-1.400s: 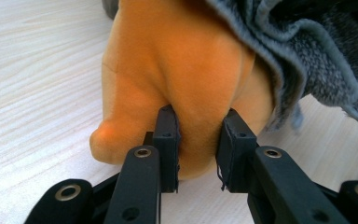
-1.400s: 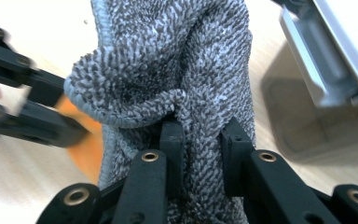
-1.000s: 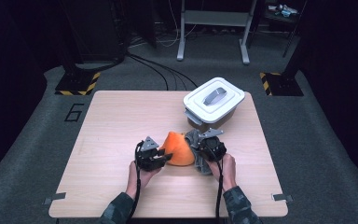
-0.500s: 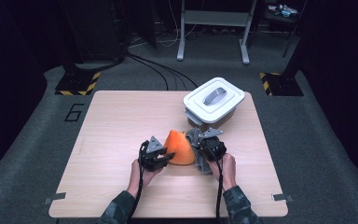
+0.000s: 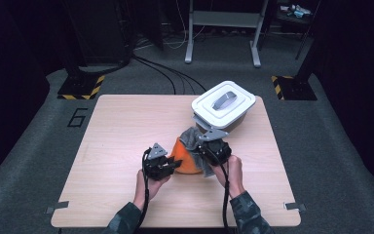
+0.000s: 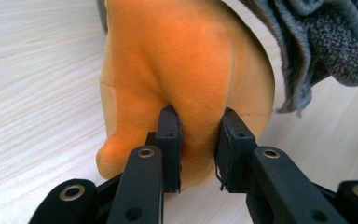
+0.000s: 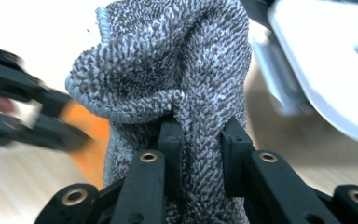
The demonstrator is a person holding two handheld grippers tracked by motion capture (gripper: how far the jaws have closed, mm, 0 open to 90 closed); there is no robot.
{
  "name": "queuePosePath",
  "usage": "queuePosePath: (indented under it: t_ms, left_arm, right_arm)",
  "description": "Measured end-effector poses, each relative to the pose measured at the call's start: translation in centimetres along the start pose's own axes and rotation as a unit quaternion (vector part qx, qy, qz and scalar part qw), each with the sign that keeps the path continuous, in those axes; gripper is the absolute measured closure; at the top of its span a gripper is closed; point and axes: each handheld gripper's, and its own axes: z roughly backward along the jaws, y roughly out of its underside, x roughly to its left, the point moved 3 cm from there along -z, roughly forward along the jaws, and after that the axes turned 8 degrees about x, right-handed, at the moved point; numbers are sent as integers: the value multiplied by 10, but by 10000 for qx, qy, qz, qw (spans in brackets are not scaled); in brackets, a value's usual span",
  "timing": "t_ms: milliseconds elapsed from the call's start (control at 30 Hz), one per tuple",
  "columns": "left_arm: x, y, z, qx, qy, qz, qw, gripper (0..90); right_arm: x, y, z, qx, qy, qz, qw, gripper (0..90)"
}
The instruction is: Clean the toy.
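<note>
Cloths: we hold two at once, a soft orange plush cloth (image 5: 185, 158) and a grey looped terry towel (image 5: 193, 136), bunched together near the middle of the pale wooden counter (image 5: 121, 131).
Left gripper: our left gripper (image 5: 171, 165) sits at the orange cloth's left edge in the high view. In the left gripper view its black fingers (image 6: 170, 135) have just been closing and now pinch a fold of the orange plush (image 6: 186, 60) between them, the fabric bulging around both pads.
Right gripper: our right gripper (image 5: 202, 148) is just right of the orange cloth, lifted a little off the counter. In the right gripper view its fingers (image 7: 170, 140) are pressed in on a gathered ridge of the grey towel (image 7: 168, 60), which rises in a crumpled peak above them.
Where the cloths lie: the orange cloth rests on the counter between the two grippers, humped up. The grey towel lies against its far right side and partly over it, and hangs from our right fingers.
Box: a white lidded plastic box with a grey handle (image 5: 222, 105) stands at the far right of the counter, just beyond the grey towel. Whether the towel touches it we cannot tell.
Hands: our left hand (image 5: 148, 181) and right hand (image 5: 229, 170) come in from the near edge in camouflage sleeves.
</note>
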Motion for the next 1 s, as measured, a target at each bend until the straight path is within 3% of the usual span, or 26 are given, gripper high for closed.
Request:
queuePosePath:
  t_ms: [100, 133, 200, 233, 300, 333, 367, 400, 433, 500, 600, 667, 767, 833, 900, 933, 1000]
  left_arm:
    - [2, 3, -1, 49, -22, -12, 10000, 729]
    - [2, 4, -2, 67, -29, 12, 10000, 727]
    - [5, 6, -4, 69, -16, 62, 10000, 724]
    - [7, 7, -5, 63, -68, -9, 10000, 722]
    - [6, 8, -4, 82, -153, -83, 9998, 715]
    - [6, 8, -4, 102, -184, -136, 9997, 711]
    - [5, 9, -4, 95, -206, -143, 9996, 710]
    - [6, 9, -4, 75, -211, -119, 9997, 709]
    - [7, 10, -4, 56, -209, -88, 9997, 708]
    - [9, 12, -5, 48, -197, -68, 9998, 700]
    - [7, 11, -5, 77, -320, -185, 9993, 657]
    - [1, 8, -4, 98, -547, -359, 9978, 556]
    - [-4, 5, 1, 81, -709, -545, 9960, 393]
    - [-5, 3, 1, 104, -626, -563, 9964, 337]
    - [-4, 2, -5, 317, -658, -596, 9955, 331]
    - [-2, 3, -10, 400, -701, -596, 9950, 337]
    - [-1, 5, -16, 337, -730, -606, 9949, 416]
  right_arm:
    - [16, -8, -8, 93, -109, 177, 9997, 745]
    - [18, -7, -15, 242, -60, 231, 9994, 746]
    - [15, -4, -25, 235, -26, 334, 9992, 747]
    - [16, -2, -27, 274, -73, 197, 9994, 747]
    - [10, 1, -29, 199, -94, 148, 9996, 747]
    - [7, 5, -27, 350, -68, 32, 9994, 746]
    - [1, 7, -28, 343, -5, 133, 9993, 746]
    - [-1, 11, -27, 449, 48, -6, 9990, 746]
    - [-6, 14, -28, 462, 125, 30, 9989, 745]
    - [-12, 23, -32, 504, 68, -221, 9985, 745]
    - [-14, 31, -35, 476, -19, -383, 9981, 746]
    - [-13, 31, -36, 482, 63, -371, 9981, 747]
    - [-14, 29, -36, 492, 125, -245, 9984, 747]
    - [-14, 30, -36, 498, 95, -275, 9983, 747]
    - [-14, 30, -37, 458, 71, -381, 9982, 747]
    - [-15, 30, -37, 428, 76, -317, 9986, 747]
    - [-15, 30, -37, 436, 33, -322, 9985, 747]
